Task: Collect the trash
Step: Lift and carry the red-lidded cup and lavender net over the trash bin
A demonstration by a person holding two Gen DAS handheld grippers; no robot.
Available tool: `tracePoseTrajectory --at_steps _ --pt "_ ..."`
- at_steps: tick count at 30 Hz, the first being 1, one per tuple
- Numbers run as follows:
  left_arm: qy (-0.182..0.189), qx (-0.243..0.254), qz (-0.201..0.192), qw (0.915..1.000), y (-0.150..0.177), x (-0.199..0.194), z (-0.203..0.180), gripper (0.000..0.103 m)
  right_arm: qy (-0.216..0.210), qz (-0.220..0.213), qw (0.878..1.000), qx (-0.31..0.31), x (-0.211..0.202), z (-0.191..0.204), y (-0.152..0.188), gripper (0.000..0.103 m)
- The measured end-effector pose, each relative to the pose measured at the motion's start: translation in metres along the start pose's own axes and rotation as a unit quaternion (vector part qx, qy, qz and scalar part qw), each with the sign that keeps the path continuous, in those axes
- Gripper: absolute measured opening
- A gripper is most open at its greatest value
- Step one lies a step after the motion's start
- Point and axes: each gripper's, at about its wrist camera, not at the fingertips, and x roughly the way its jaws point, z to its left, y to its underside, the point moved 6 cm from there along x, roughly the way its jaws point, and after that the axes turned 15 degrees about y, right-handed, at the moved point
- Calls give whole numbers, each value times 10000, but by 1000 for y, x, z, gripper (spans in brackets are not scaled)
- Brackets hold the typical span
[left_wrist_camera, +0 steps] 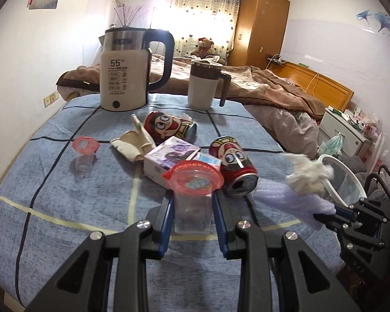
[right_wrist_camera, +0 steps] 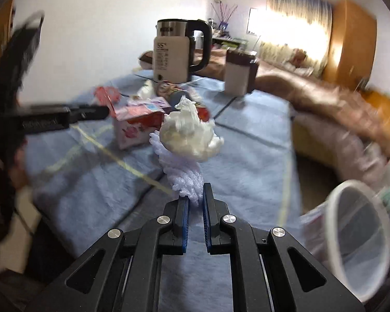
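My left gripper is shut on a clear plastic cup with a red lid, held over the blue tablecloth. Behind it lie two red cartoon cans, a small purple-white carton, a beige crumpled wrapper and a second red-lidded cup. My right gripper is shut on a strip of white foam wrap with a crumpled white tissue on its end. It also shows at the right edge of the left wrist view.
A white-rimmed mesh bin stands at the right, beside the table; it also shows in the left wrist view. An electric kettle and a white mug stand at the table's far end. A bed lies beyond.
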Motion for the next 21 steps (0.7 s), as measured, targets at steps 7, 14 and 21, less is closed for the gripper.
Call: tracePoseTrajectory --at_steps 7,14,21 --pt "49 76 -40 10000 0 -4 -11 31 -233 99 9993 258 2 -9 1 10" --pt "87 67 -124 9999 -5 -5 -17 31 902 -298 9939 -564 -16 -10 -5 9" --pt "221 252 -71 9994 -11 -2 -37 31 819 -326 9954 382 -25 -45 -6 10"
